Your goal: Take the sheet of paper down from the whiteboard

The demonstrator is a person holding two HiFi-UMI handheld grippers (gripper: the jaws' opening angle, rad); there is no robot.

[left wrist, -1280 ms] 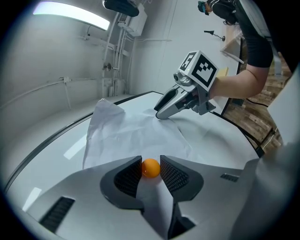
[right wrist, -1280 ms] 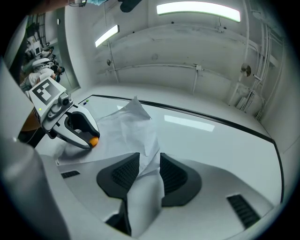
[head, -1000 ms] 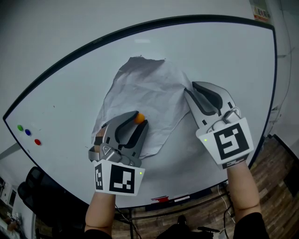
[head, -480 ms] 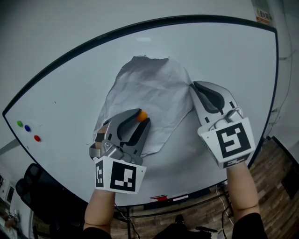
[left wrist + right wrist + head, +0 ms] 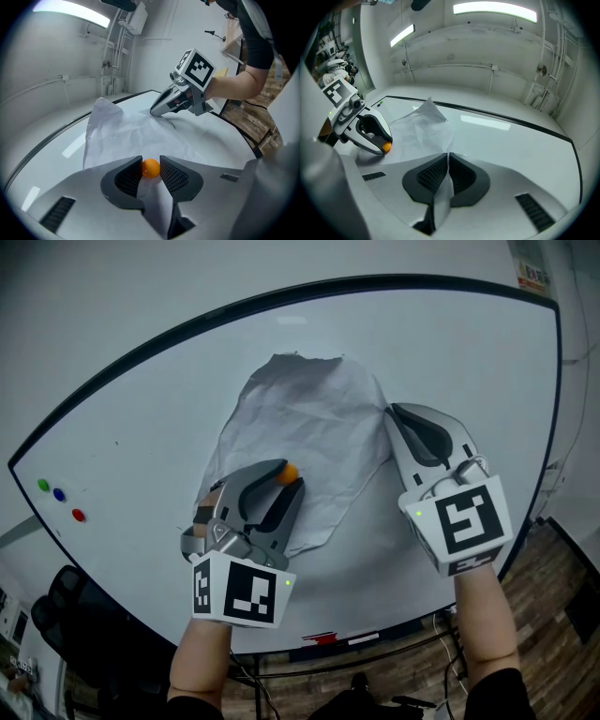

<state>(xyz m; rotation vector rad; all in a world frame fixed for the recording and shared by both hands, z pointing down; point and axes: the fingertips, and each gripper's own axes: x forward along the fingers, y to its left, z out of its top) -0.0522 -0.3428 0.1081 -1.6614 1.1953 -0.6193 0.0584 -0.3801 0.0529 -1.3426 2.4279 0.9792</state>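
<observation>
Bright ceiling tubes [image 5: 494, 9]; strong fisheye bending (dark corners); sharp focus.

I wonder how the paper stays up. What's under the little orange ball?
The crumpled paper sits right under the orange ball, which the left gripper pinches. The whiteboard behind that spot is hidden by the paper.

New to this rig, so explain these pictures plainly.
A person holds a two-jaw gripper in each hand; there is no robot arm. One camera sits on the person's head; one rides on each gripper, looking along its jaws. On the white whiteboard hangs a crumpled white sheet of paper, with small green, blue and red magnets at the board's left. The left gripper grips the round orange magnet on the paper. The right gripper's jaws are closing on the paper's right edge, pinched between them.
</observation>
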